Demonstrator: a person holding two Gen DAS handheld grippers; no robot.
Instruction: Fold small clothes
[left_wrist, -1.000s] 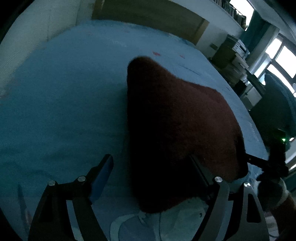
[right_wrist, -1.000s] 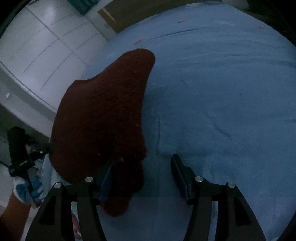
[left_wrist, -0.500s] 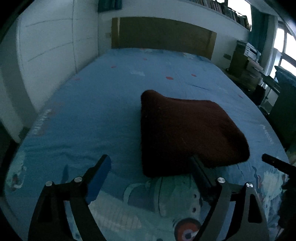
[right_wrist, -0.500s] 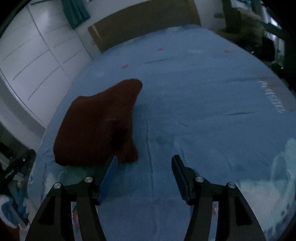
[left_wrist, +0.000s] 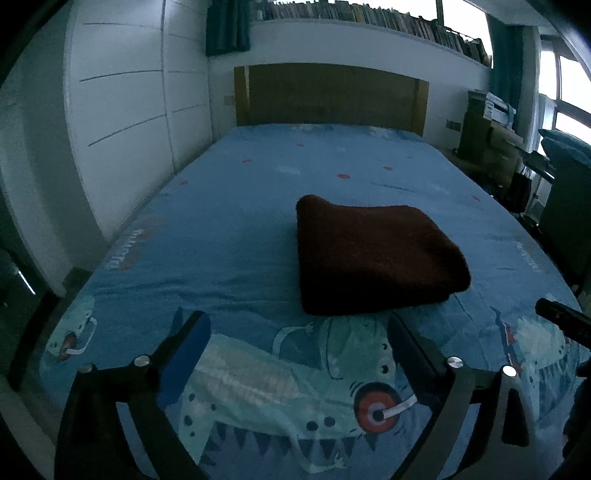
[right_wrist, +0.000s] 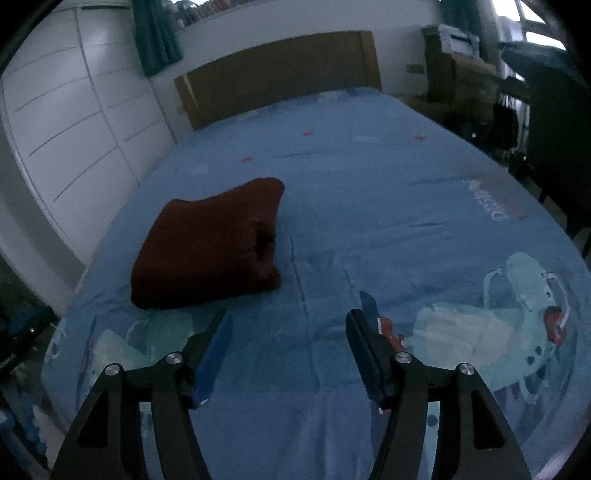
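A dark red fuzzy garment (left_wrist: 373, 254) lies folded in a thick rectangle on the blue printed bedsheet (left_wrist: 229, 236). In the right wrist view the same garment (right_wrist: 210, 243) lies to the upper left. My left gripper (left_wrist: 297, 328) hangs just in front of the garment's near edge, its jaws opening with nothing between them. My right gripper (right_wrist: 288, 321) is to the right of the garment and clear of it, its jaws also opening and empty. The tip of the right gripper (left_wrist: 561, 321) shows at the right edge of the left wrist view.
A wooden headboard (left_wrist: 332, 96) stands at the far end of the bed. White cupboard doors (left_wrist: 118, 110) line the left side. Shelves and boxes (left_wrist: 491, 122) and dark furniture (right_wrist: 546, 110) crowd the right side by the window.
Both grippers let go of the red garment and drew back and up from it. The garment now lies folded flat on the bed, farther away in both views.
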